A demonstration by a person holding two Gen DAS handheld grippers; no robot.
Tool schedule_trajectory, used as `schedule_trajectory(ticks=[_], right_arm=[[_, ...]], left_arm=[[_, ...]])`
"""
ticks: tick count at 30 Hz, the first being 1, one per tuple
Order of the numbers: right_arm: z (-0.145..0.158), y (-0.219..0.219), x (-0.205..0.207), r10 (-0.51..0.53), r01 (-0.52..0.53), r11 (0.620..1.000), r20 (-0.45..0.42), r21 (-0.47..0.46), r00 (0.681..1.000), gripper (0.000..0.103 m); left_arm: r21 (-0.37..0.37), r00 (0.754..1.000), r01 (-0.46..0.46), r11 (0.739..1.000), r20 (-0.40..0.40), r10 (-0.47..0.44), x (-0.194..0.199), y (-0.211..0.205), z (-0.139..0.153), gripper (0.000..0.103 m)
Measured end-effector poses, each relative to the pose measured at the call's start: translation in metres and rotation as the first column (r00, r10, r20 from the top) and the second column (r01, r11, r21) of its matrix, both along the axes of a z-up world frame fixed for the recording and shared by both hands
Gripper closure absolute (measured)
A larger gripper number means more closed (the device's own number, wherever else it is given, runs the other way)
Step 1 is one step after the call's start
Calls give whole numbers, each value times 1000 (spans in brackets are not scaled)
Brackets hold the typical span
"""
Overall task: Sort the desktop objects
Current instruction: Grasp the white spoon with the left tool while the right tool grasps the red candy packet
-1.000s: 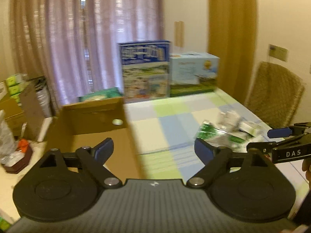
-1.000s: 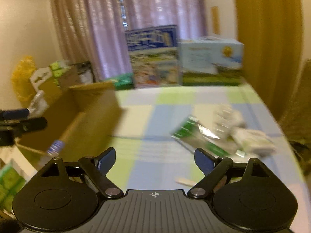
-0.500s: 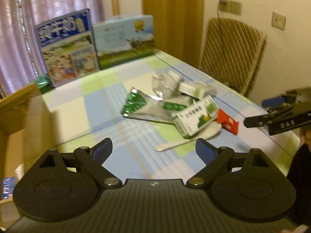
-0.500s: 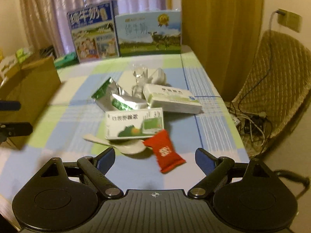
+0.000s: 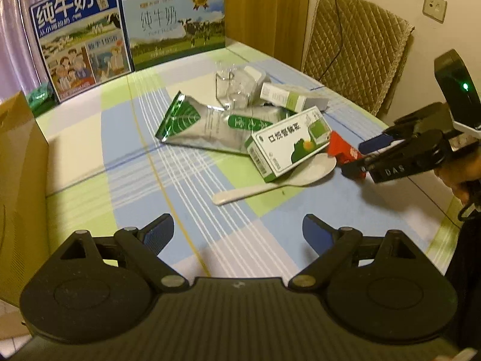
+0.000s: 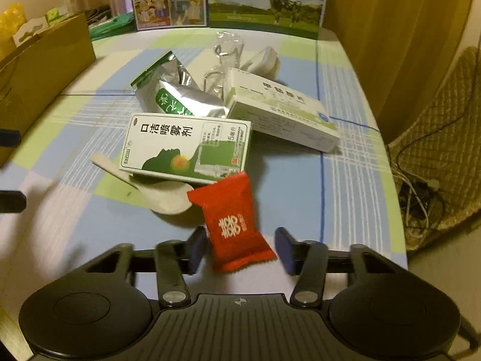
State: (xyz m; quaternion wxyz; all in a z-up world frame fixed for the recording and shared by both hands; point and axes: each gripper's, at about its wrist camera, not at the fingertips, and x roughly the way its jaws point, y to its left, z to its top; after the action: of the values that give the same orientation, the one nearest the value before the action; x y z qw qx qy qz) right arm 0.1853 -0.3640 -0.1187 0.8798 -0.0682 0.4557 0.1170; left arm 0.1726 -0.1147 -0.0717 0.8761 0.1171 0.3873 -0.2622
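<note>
A pile lies on the checked tablecloth [image 5: 126, 162]: a silver-green pouch [image 5: 204, 126], a green-white spray box [image 5: 288, 141] [image 6: 186, 147], a white spoon [image 5: 270, 183] [image 6: 162, 195], a second white box [image 6: 282, 111], a clear plastic cup [image 5: 231, 87] and a red candy packet [image 6: 237, 222] [image 5: 342, 150]. My right gripper [image 6: 240, 249] [image 5: 360, 158] is open but narrowed, with one finger on each side of the red packet's near end and small gaps showing. My left gripper [image 5: 237, 234] is wide open and holds nothing, hovering over the cloth short of the spoon.
A brown cardboard box [image 5: 18, 165] [image 6: 45, 69] stands at the table's left edge. Two large milk cartons [image 5: 81, 36] [image 5: 177, 24] line the back. A quilted chair [image 5: 354, 51] and floor cables [image 6: 421, 192] sit beyond the right edge.
Both views swung from the cardboard box toward the pile. My right gripper dropped down to the red packet and its fingers narrowed around it. The left stayed wide open.
</note>
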Motion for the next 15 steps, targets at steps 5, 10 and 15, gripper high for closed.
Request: schedule_trajectory(ticks=[5, 10, 15], right_arm=[[1, 19, 2, 30, -30, 1000, -12, 7, 999, 74], [2, 53, -9, 114, -112, 992, -33, 61, 993, 77], [0, 89, -20, 201, -175, 956, -92, 234, 975, 77]], left_arm=[[-15, 1000, -23, 1000, -19, 23, -1, 4, -9, 13], [-26, 997, -70, 997, -39, 69, -4, 17, -15, 13], [-48, 990, -134, 990, -52, 132, -11, 39, -13, 13]])
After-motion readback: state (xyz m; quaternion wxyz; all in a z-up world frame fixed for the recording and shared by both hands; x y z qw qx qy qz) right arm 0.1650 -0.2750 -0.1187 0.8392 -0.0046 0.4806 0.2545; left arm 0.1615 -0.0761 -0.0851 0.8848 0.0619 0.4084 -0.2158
